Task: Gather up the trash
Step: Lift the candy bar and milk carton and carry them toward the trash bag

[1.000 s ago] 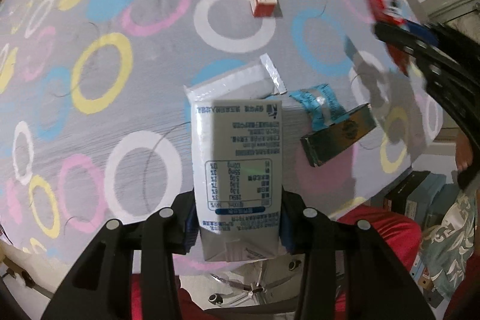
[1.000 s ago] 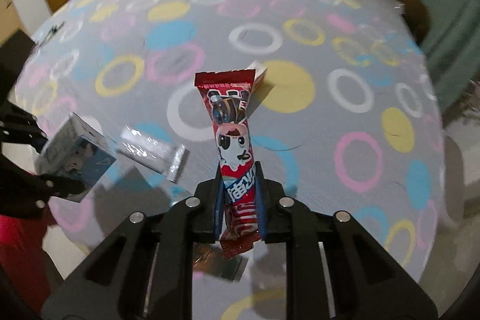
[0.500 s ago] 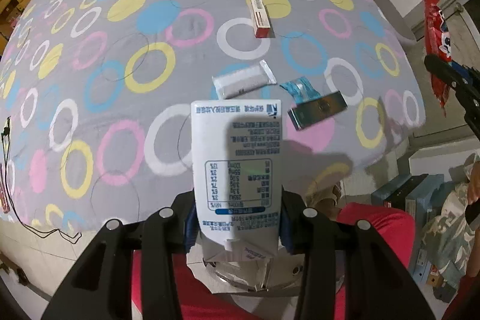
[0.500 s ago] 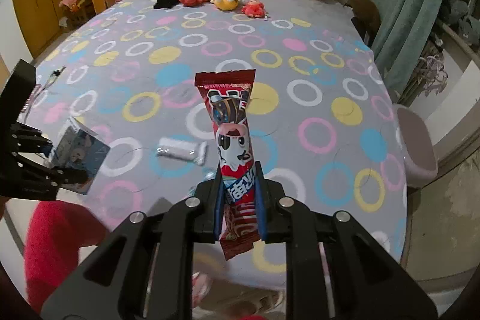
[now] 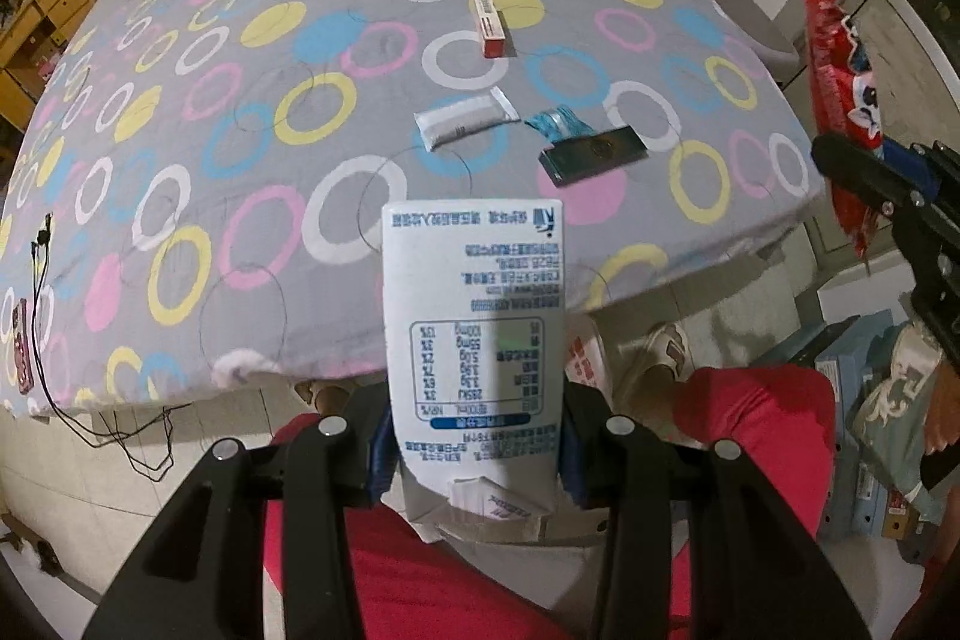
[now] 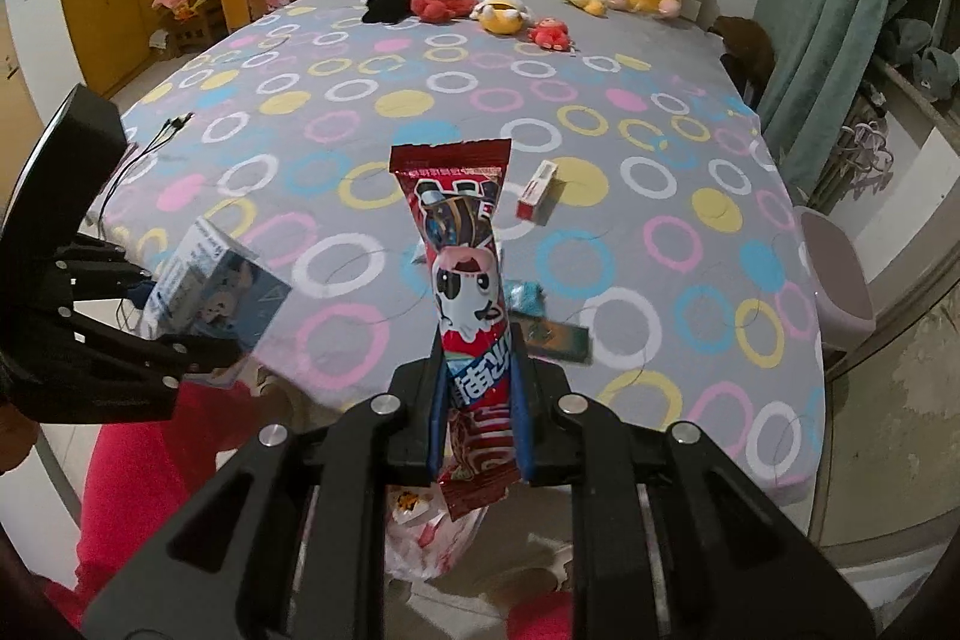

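Note:
My left gripper (image 5: 474, 454) is shut on a white and blue milk carton (image 5: 474, 316), held off the front edge of the bed; the carton also shows in the right wrist view (image 6: 210, 292). My right gripper (image 6: 477, 430) is shut on a red snack wrapper (image 6: 462, 256), also seen in the left wrist view (image 5: 840, 70). On the bed lie a red and white box (image 5: 491, 25), a white packet (image 5: 462, 121), a blue wrapper (image 5: 558, 124) and a dark flat box (image 5: 594, 154). A white plastic bag (image 6: 426, 532) lies on the floor below my right gripper.
The bed (image 5: 180, 112) has a grey cover with coloured rings. Plush toys (image 6: 468, 7) lie near the headboard. A cable (image 5: 42, 280) trails off the bed's left edge. A pink bin (image 6: 840, 280) stands right of the bed. Red trouser legs (image 5: 750, 430) are below.
Both grippers have pulled back and up from the bed with their items still held. The bed's front edge and the floor have come into view.

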